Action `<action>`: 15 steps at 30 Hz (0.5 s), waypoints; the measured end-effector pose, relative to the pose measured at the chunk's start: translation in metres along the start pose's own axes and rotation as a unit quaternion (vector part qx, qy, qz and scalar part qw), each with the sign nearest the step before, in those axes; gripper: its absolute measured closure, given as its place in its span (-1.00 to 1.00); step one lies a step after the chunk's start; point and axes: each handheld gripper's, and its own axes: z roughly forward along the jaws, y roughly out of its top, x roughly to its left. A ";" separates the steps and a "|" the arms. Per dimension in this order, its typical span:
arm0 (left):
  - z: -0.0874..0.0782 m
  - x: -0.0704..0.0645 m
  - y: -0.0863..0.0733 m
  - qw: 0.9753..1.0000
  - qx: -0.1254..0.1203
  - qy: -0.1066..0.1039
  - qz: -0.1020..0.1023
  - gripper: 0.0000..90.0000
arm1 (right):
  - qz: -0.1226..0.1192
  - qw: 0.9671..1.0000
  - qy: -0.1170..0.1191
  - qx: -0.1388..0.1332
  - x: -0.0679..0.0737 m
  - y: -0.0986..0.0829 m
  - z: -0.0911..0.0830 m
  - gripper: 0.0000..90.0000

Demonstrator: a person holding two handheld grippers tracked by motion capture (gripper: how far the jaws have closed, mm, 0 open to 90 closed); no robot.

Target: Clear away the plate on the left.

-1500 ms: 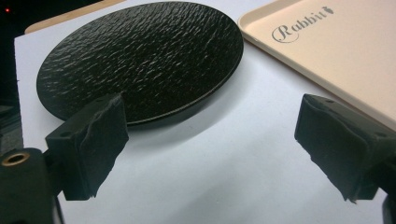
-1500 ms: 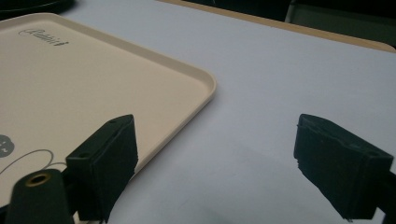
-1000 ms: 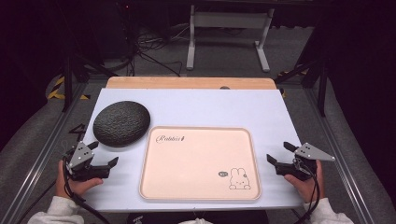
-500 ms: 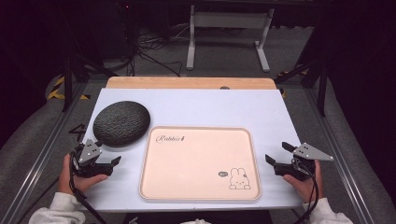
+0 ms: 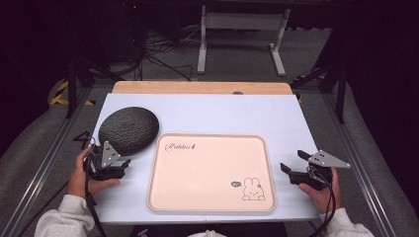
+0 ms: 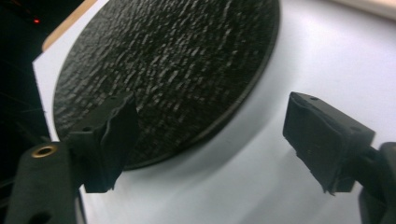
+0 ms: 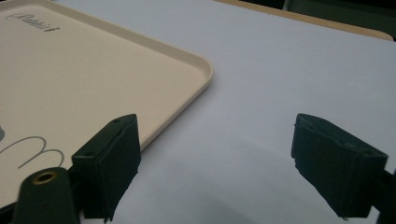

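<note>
The left gripper (image 6: 212,140) has its jaws set wide apart with nothing between them. In the left gripper view one jaw overlaps the near edge of the round black textured disc (image 6: 163,70); whether it touches the disc cannot be told. The other jaw stands over bare white surface. In the high view the left gripper (image 5: 118,165) sits just at the disc's (image 5: 129,129) near-left edge, held by the person's left hand (image 5: 84,175).

The right gripper (image 7: 215,163) also has its jaws wide apart and empty. One jaw is just beside the rim of the beige rounded-rectangle plastic tray (image 7: 93,74); the other is over bare desk. In the high view the right gripper (image 5: 291,165) lies near the tray's (image 5: 212,168) right edge, apart from it.

The disc lies on the white-topped desk (image 5: 222,113) at its left, touching or just beside the tray's far-left corner. The tray lies flat at the desk's centre, bearing a rabbit drawing (image 5: 253,189) in its near-right corner.
</note>
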 end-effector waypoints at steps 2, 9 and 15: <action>0.004 0.000 0.003 1.000 0.009 0.016 0.016 -0.54 | -0.001 1.000 0.001 0.003 0.000 0.000 0.001 -0.64; 0.016 -0.007 0.014 0.993 0.047 0.059 0.085 -0.47 | -0.004 1.000 0.005 0.008 0.001 0.000 0.002 -0.63; 0.024 -0.020 0.024 0.979 0.069 0.111 0.160 -0.40 | -0.010 1.000 0.004 0.013 0.002 0.000 0.003 -0.63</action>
